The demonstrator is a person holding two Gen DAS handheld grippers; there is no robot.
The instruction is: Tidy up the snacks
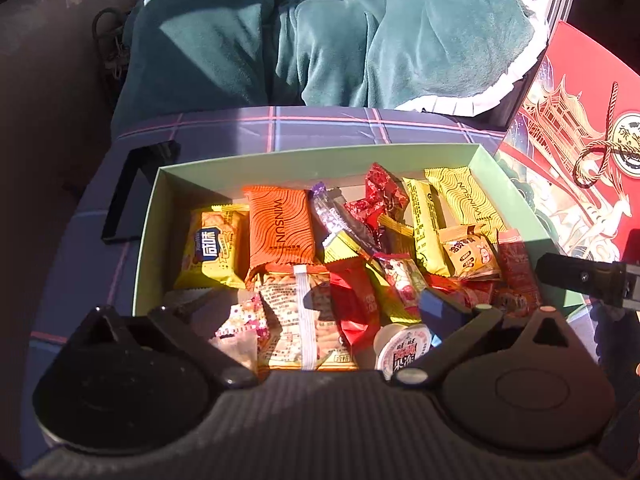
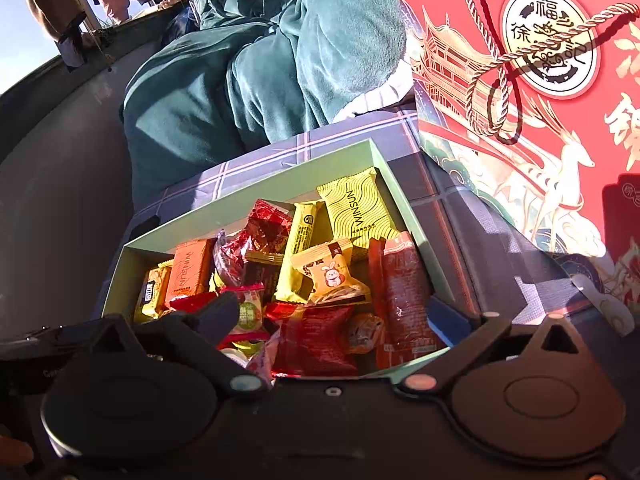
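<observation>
A pale green box [image 1: 516, 196] packed with snacks is set on a plaid cloth [image 1: 280, 128], a red gift box [image 2: 540, 120] just beside its right edge. An orange packet [image 1: 280, 232] lies near the far left corner. Both left gripper [image 1: 316, 316] and right gripper [image 2: 340, 312] are spread wide over the near edge, nothing held.

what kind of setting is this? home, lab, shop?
Most likely a home, hedged: the green snack box sits on a plaid-covered surface, right beside someone in teal fleece loungewear. A red festive gift box with a cord handle stands next to it. No lab or shop fixtures visible.
</observation>
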